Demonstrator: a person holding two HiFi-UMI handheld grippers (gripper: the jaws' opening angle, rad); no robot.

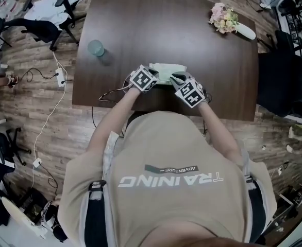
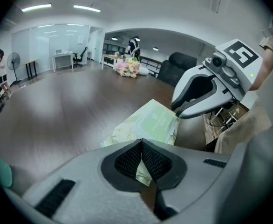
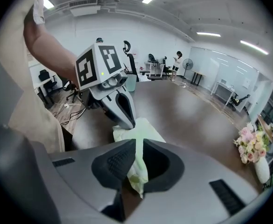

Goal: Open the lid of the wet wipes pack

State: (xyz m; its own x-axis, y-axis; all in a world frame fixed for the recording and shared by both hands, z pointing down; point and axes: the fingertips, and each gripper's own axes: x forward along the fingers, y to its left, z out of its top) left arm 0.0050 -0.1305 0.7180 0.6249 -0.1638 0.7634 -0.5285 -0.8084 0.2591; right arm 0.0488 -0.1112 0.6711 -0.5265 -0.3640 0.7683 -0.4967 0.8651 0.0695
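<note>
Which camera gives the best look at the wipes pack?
The left gripper view: the pack lies across the middle, top face and printed lid showing. The head view shows it small, partly behind the left gripper and right gripper. The right gripper view shows mainly its pinched edge.

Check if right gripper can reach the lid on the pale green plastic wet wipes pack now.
Probably not: right gripper is shut on the edge of the pale green wet wipes pack. Its lid lies bare on top; left gripper pinches another edge.
</note>
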